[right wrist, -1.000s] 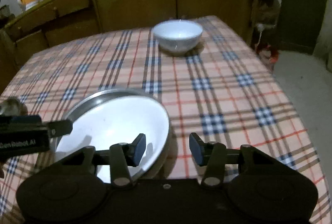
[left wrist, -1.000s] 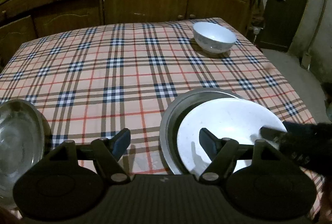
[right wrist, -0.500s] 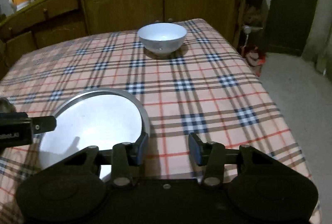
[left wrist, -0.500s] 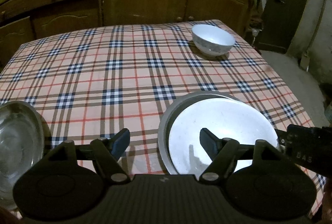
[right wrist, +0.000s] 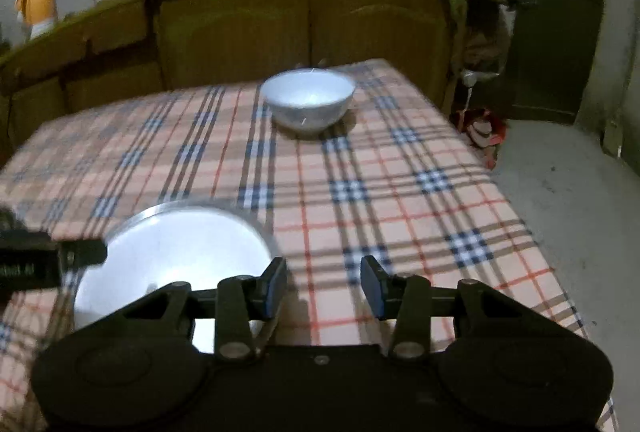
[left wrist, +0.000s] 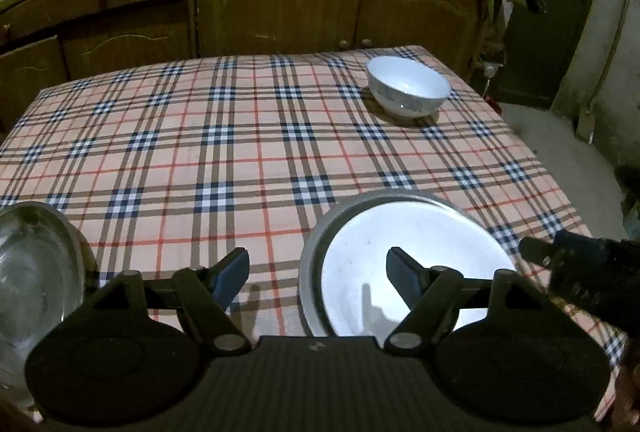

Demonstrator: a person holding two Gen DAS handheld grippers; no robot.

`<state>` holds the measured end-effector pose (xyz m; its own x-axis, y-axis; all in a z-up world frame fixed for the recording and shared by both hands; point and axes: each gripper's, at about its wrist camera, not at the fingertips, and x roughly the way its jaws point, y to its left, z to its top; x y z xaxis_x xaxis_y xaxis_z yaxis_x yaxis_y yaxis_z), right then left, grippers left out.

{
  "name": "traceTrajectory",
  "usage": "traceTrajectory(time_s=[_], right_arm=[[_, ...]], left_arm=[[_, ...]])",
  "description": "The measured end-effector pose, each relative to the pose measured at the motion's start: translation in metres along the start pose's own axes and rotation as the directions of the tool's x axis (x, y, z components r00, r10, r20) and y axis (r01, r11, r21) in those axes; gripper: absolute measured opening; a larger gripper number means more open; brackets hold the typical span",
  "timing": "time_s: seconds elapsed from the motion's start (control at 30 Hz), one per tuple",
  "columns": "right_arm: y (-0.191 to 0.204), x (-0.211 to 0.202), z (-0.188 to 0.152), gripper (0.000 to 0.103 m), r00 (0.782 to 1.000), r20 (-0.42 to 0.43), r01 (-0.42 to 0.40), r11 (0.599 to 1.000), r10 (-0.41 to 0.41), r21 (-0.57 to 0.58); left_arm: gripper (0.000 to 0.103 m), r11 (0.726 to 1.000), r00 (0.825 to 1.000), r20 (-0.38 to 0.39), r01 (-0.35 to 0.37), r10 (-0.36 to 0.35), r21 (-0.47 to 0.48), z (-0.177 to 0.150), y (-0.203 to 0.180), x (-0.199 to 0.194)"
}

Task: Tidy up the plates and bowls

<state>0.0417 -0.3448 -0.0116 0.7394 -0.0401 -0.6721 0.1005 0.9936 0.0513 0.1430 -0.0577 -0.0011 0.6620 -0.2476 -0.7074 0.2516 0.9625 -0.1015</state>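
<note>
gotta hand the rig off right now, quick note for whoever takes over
Left gripper: jaws opening, nothing between them, poised over the near edge of the metal plates.
Right gripper: open, empty, just right of those plates.
Done: a white-faced plate lies nested in a grey metal one.
Left: white bowl stands alone at the far right of the table; a metal bowl sits at the near left edge. Neither is sorted yet.

The right gripper [right wrist: 323,282] hangs open over the plaid tablecloth [right wrist: 400,191], beside stacked plates [right wrist: 172,256]; a white bowl [right wrist: 308,101] sits beyond.
</note>
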Motion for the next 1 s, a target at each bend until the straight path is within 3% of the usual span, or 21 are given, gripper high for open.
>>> traceTrajectory(time_s=[0.33, 0.57, 1.0], right_arm=[[-0.032, 0.003, 0.025, 0.057, 0.995, 0.043, -0.091, 0.991, 0.087, 0.101], [-0.046, 0.013, 0.041, 0.059, 0.993, 0.059, -0.111, 0.987, 0.104, 0.12], [-0.063, 0.052, 0.089, 0.06, 0.988, 0.095, -0.13, 0.984, 0.118, 0.125]], left_arm=[[0.08, 1.0, 1.0, 0.03, -0.006, 0.006, -0.003, 0.033, 0.005, 0.002], [0.081, 1.0, 0.999, 0.03, -0.026, 0.026, 0.003, 0.056, 0.008, 0.013], [0.081, 0.994, 1.0, 0.03, -0.008, 0.005, 0.105, 0.104, -0.022, 0.06]])
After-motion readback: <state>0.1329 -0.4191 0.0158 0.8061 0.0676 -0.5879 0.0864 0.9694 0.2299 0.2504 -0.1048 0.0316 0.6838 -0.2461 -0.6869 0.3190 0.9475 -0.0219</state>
